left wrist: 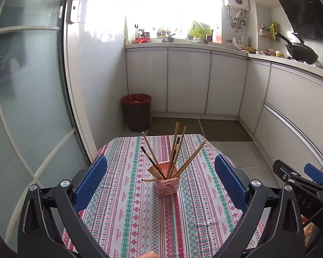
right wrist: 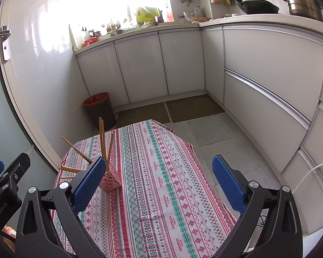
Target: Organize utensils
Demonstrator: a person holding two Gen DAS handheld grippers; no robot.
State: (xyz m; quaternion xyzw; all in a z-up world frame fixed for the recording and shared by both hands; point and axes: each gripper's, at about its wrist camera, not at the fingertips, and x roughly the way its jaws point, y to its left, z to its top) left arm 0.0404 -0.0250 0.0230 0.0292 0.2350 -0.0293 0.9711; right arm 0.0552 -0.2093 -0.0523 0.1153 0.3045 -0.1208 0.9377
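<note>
A pink perforated holder (left wrist: 167, 183) stands mid-table on the patterned tablecloth (left wrist: 129, 215), with several wooden and dark chopsticks (left wrist: 175, 150) fanned out in it. My left gripper (left wrist: 160, 180) is open and empty, its blue pads either side of the holder but nearer the camera. My right gripper (right wrist: 159, 180) is open and empty over the cloth (right wrist: 161, 182); the holder (right wrist: 109, 181) and chopsticks (right wrist: 101, 139) sit just behind its left pad. The right gripper also shows at the right edge of the left wrist view (left wrist: 301, 176).
A small table stands in a kitchen. A dark bin with a red liner (left wrist: 137, 111) is on the floor beyond it. White cabinets (left wrist: 187, 79) run along the back and right, and a glass door (left wrist: 28, 86) is at the left.
</note>
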